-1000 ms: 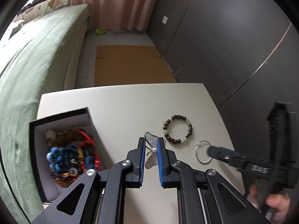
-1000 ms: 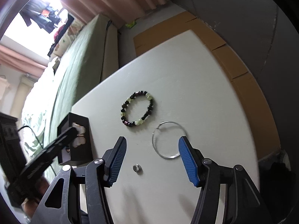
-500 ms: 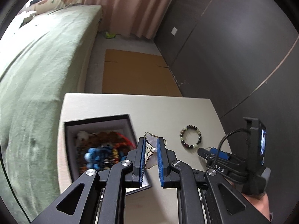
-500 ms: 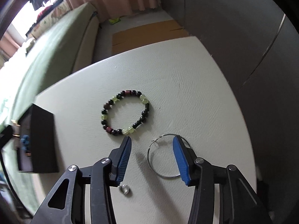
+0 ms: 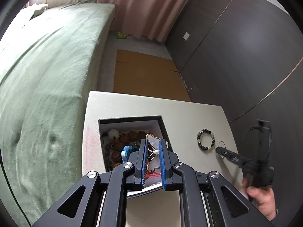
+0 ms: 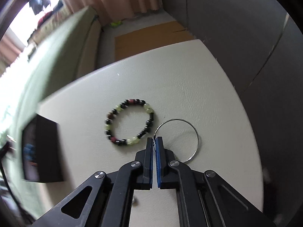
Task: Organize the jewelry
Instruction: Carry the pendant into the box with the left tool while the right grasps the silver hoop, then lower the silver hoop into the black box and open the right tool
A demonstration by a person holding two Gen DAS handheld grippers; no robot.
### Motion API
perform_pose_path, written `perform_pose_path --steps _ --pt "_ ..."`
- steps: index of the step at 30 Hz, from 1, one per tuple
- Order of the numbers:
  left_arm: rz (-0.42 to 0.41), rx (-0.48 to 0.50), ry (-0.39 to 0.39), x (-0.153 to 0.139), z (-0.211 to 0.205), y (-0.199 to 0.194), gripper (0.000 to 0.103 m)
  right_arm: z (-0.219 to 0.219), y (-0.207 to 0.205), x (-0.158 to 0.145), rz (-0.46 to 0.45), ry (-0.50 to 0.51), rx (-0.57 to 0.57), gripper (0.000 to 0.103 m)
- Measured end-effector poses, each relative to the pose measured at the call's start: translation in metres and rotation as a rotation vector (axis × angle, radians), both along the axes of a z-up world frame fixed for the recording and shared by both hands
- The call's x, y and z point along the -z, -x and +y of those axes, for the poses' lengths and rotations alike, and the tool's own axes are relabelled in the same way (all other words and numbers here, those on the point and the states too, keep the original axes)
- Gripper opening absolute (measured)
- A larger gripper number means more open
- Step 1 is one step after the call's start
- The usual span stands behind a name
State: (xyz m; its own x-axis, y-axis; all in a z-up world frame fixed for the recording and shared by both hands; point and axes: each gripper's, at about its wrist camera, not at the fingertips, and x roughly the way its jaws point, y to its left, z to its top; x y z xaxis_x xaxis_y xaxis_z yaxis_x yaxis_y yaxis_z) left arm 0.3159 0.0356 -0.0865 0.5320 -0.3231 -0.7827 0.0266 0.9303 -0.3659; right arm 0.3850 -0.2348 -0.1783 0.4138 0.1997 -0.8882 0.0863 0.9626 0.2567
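My left gripper (image 5: 153, 141) is shut on a gold-rimmed brooch with a pearl (image 5: 151, 162) and hangs over the open black box (image 5: 130, 118), which holds several bead pieces. On the white table to the right lies a dark-and-green beaded bracelet (image 5: 205, 139) (image 6: 130, 122). Beside it is a thin silver hoop (image 6: 196, 132). My right gripper (image 6: 155, 139) is shut on the hoop's left edge, with the wire pinched between its blue pads. In the left wrist view a hand holds that right gripper (image 5: 217, 149) at the hoop (image 5: 222, 142).
The black box (image 6: 47, 151) stands at the table's left side. A small blurred silver piece (image 6: 134, 205) lies near the front under my right gripper. A green-covered bed (image 5: 47, 66) runs along the left, cardboard (image 5: 147, 75) lies on the floor beyond, and dark wall panels (image 5: 236, 56) rise on the right.
My left gripper carried the brooch leftward from the bare table to over the box. My right gripper's jaws closed from wide apart onto the hoop's left edge.
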Motion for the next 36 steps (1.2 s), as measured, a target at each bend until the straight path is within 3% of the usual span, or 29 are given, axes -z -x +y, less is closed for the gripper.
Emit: perform_pose_path --steps 4,10,12,13,14,29,30,31,32,33,36 --pt "0.009 0.005 0.014 0.001 0.000 -0.002 0.012 -0.014 0.012 -0.024 -0.069 -0.162 0.008 0.004" --pt "0.039 0.043 0.080 0.003 0.000 -0.004 0.015 0.003 0.038 -0.056 -0.162 -0.279 -0.053 0.004" --pt "0.040 0.034 0.087 0.002 0.002 -0.004 0.031 0.016 0.042 -0.064 -0.187 -0.310 -0.090 0.004" --pt "0.033 0.023 0.085 0.001 0.005 -0.003 0.049 0.024 0.046 -0.068 -0.202 -0.325 -0.111 0.004" --pt "0.017 0.008 0.085 -0.002 0.007 -0.001 0.059 0.031 0.049 -0.072 -0.218 -0.338 -0.132 0.004" --pt "-0.045 -0.136 0.110 -0.017 0.051 0.006 0.060 0.125 0.045 -0.084 -0.290 -0.556 -0.341 0.006" --pt "-0.045 -0.150 0.114 -0.016 0.054 0.006 0.060 0.129 0.045 -0.083 -0.285 -0.556 -0.348 0.007" --pt "-0.042 -0.162 0.119 -0.015 0.058 0.006 0.060 0.133 0.043 -0.079 -0.259 -0.551 -0.353 0.019" --pt "-0.038 -0.173 0.123 -0.014 0.060 0.005 0.060 0.135 0.037 -0.073 -0.226 -0.550 -0.353 0.044" --pt "-0.035 -0.178 0.122 -0.013 0.061 0.004 0.060 0.130 0.035 -0.067 -0.211 -0.549 -0.341 0.053" --pt "-0.030 -0.173 0.110 -0.012 0.058 0.003 0.060 0.120 0.039 -0.063 -0.202 -0.520 -0.329 0.056"
